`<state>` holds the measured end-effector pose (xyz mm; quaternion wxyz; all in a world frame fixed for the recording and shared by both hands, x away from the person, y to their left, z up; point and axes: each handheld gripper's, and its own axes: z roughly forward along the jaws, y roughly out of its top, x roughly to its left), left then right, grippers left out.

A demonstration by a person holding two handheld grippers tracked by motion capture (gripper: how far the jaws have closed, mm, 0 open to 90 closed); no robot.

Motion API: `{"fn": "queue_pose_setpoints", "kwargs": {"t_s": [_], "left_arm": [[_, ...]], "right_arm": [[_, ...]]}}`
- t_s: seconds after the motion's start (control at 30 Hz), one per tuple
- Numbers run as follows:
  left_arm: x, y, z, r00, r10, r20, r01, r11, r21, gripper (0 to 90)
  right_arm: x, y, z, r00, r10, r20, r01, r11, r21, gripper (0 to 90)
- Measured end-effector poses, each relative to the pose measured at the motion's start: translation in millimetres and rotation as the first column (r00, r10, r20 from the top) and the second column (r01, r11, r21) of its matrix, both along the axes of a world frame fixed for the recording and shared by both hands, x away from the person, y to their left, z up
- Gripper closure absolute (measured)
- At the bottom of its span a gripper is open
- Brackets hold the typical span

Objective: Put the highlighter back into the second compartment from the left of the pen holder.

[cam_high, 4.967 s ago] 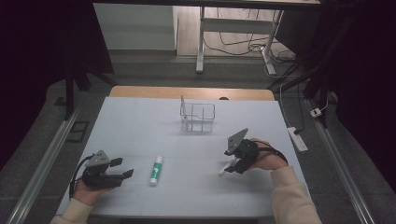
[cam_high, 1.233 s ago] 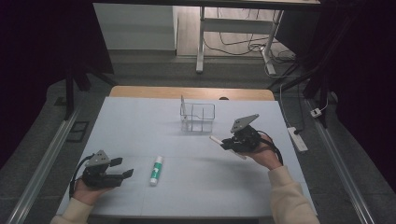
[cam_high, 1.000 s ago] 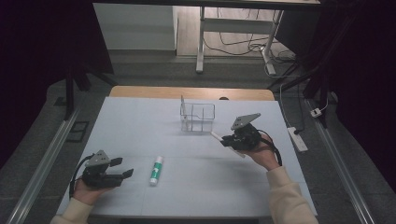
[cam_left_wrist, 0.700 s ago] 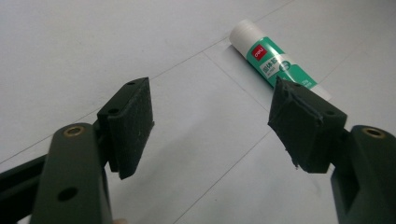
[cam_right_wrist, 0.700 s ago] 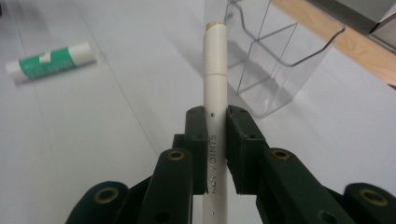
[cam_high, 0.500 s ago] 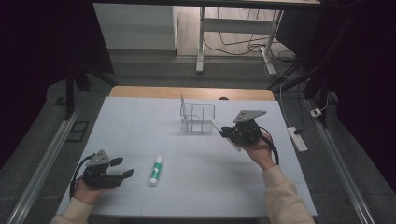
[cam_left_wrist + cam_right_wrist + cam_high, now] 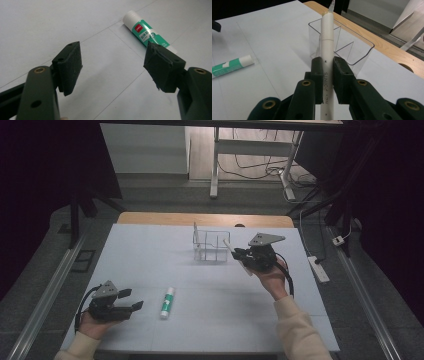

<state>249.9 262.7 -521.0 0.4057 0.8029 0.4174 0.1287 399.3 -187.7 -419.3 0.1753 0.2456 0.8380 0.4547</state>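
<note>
Two grippers are in my hands, and I read them from left to right. My left gripper (image 7: pixel 131 306) sits low at the near left corner of the surface (image 7: pixel 150 255), released, its jaws spread wide with only bare surface between them; in the left gripper view its pads (image 7: pixel 71 66) stand well apart. Just beyond that gap lies a glue stick (image 7: pixel 147 32), green label and white cap, flat on its side; in the high view the same glue stick (image 7: pixel 167 302) rests just to the right of the left gripper, untouched.

Further right and farther back stands a clear plastic organizer (image 7: pixel 211 245) with inner dividers, upright near the far edge of the surface.

My right gripper (image 7: pixel 238 254) hangs just to the right of that organizer, clenched on a white pen (image 7: pixel 326 50). In the right gripper view the pen runs up between the jaws, gripped around its lower barrel, its tip pointing over the organizer's (image 7: pixel 362 50) open top. I cannot tell whether the tip has passed inside the rim.
</note>
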Motion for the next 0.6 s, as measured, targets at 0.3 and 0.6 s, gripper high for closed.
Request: {"fn": "queue_pose_setpoints", "kwargs": {"t_s": [0.3,0.6], "left_arm": [[0.1,-0.2,-0.1,1.0000,0.000,-0.001,0.000,1.0000,0.000,30.5],[0.0,-0.3,0.2,1.0000,0.001,0.000,-0.001,1.0000,0.001,30.5]], "right_arm": [[4.2,6.5,-0.7,0.9998,-0.019,0.010,0.019,1.000,0.024,78.3],[10.5,11.4,2.3,0.9993,-0.034,0.014,0.033,0.996,0.084,78.3]]}}
